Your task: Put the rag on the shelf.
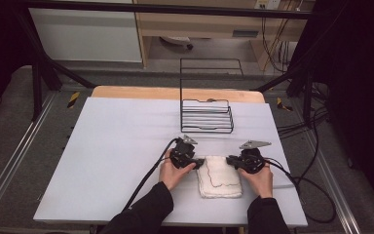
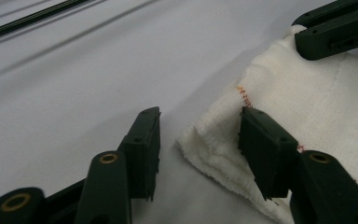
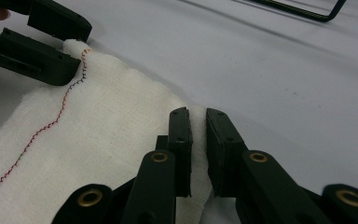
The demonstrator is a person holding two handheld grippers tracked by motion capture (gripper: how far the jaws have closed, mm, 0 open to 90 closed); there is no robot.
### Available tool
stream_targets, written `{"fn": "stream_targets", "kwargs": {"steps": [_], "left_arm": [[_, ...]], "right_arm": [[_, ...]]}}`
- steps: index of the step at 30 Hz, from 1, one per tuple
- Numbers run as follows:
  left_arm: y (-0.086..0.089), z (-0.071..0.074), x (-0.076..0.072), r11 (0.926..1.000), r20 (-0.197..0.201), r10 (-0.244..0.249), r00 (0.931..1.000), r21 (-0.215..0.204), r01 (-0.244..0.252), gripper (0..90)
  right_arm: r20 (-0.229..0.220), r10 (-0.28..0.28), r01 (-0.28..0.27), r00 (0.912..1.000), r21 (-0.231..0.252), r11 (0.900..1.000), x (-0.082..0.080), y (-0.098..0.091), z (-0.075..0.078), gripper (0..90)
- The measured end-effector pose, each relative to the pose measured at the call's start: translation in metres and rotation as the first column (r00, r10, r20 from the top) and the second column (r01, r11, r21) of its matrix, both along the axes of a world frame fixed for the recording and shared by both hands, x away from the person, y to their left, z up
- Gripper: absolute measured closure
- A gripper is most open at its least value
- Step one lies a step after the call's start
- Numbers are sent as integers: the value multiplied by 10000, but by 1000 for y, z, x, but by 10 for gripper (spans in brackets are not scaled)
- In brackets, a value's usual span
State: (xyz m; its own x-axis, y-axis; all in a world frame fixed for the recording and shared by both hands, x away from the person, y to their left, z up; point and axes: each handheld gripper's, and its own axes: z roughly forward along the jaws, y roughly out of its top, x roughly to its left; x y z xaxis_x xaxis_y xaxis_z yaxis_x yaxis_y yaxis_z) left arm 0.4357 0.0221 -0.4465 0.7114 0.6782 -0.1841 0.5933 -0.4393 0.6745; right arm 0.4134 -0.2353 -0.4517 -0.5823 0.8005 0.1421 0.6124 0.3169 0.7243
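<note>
Right gripper (image 3: 198, 154) pinches the cloth (image 1: 219, 176)'s far corner, pinning it flat on the desk (image 1: 112, 146); left gripper (image 2: 198, 144), not yet clamped, straddles the opposite corner, likely to lift both together.

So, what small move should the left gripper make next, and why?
Probably close the left gripper fully on the near corner of the white cloth. Its jaws straddle that corner with a gap on one side, so the pads do not pinch it yet. The right gripper is already shut on the opposite corner, so both corners would then be held for lifting or folding.
</note>
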Motion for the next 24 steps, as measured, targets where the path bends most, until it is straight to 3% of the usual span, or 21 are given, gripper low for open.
{"fn": "stream_targets", "kwargs": {"steps": [2,13,24], "left_arm": [[-2,0,-1,10000,-83,-38,10000,-87,37,566],[-6,0,-6,9998,-180,104,9998,-192,-108,739],[-4,1,-8,9989,-315,283,9991,-354,-294,809]], "right_arm": [[-4,-2,2,10000,1,10000,0,0,0,809],[-80,-64,65,9999,41,10000,0,0,0,811],[73,-263,262,9996,94,9996,-3,0,4,823]]}}
